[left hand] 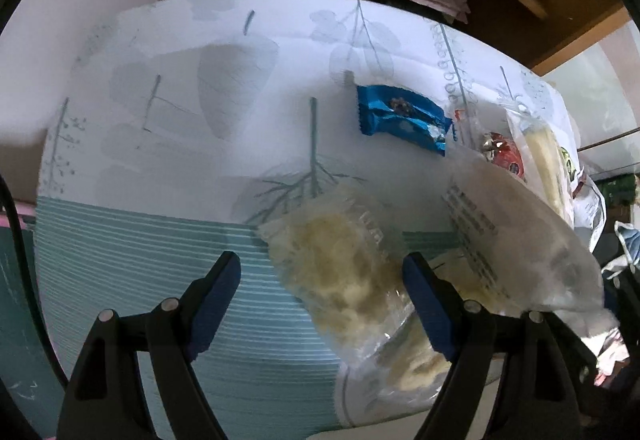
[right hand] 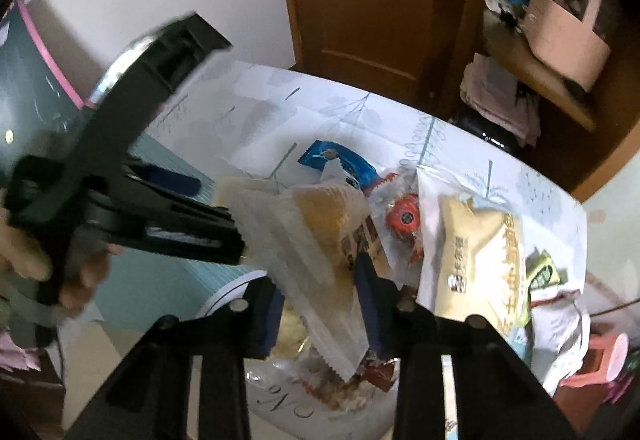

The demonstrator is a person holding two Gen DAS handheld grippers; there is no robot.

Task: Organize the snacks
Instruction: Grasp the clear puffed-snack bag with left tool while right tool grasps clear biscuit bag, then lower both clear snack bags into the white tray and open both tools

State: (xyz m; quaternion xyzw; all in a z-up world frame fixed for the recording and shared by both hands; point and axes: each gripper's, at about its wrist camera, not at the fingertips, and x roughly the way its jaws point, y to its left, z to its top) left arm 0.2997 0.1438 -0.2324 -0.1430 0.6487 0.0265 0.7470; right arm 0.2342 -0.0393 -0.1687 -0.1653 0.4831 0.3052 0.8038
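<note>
left gripper point(left hand: 322, 298): wide open, over clear snack bag point(left hand: 344, 272) | right gripper point(right hand: 320, 304): clamps translucent packet point(right hand: 316, 280)

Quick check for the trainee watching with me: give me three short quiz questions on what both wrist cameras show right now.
1. True or false: the left gripper has its fingers spread wide, closed on nothing.
2. What colour is the wrapper lying alone on the leaf-print tablecloth beyond the left gripper? A red, B blue, C green.
3. Fill in: between the fingers of the right gripper sits a ______.

Key: 1 true. 2 B. 3 translucent packet, apparently gripped.
</note>
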